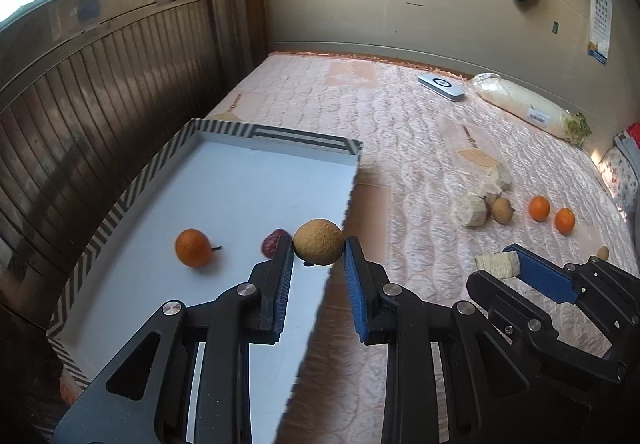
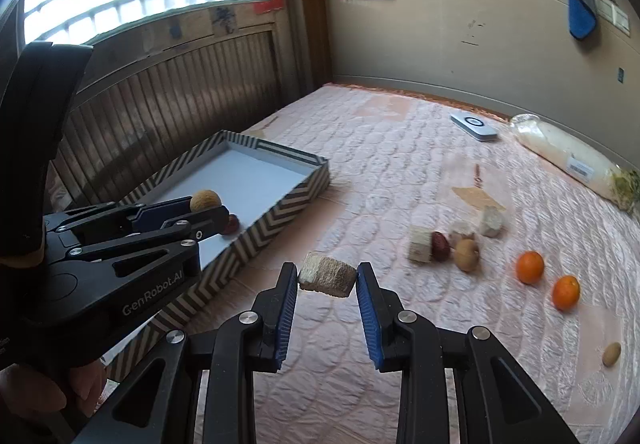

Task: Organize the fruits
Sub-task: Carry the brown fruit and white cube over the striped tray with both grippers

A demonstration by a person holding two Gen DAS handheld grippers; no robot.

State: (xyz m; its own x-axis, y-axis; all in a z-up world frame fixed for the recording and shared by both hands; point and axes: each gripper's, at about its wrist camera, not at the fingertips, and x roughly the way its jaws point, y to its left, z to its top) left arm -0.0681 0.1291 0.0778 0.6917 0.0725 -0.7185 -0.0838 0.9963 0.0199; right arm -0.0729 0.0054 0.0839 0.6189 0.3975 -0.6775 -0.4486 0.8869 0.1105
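Left gripper (image 1: 319, 250): its fingers were pinched on a rough tan round fruit (image 1: 318, 241), held above the near right edge of the tray (image 1: 120, 218).
Right gripper (image 2: 327, 278): its fingers were clamped on a pale fibrous chunk (image 2: 328, 279), held over the bed (image 2: 400, 172), just beside the tray's long striped wall.
Tray: an orange (image 1: 193, 247) and a dark red fruit (image 1: 272, 242) were seen on its white floor, near the left gripper's tip.
Bed, right side: two oranges (image 2: 530, 267) were seen close together, apart from a cluster of pale chunks (image 2: 420, 245), a red date (image 2: 440, 246) and a tan round fruit (image 2: 467, 254).
Near right edge: a small beige oval piece (image 2: 611, 354) was seen alone.
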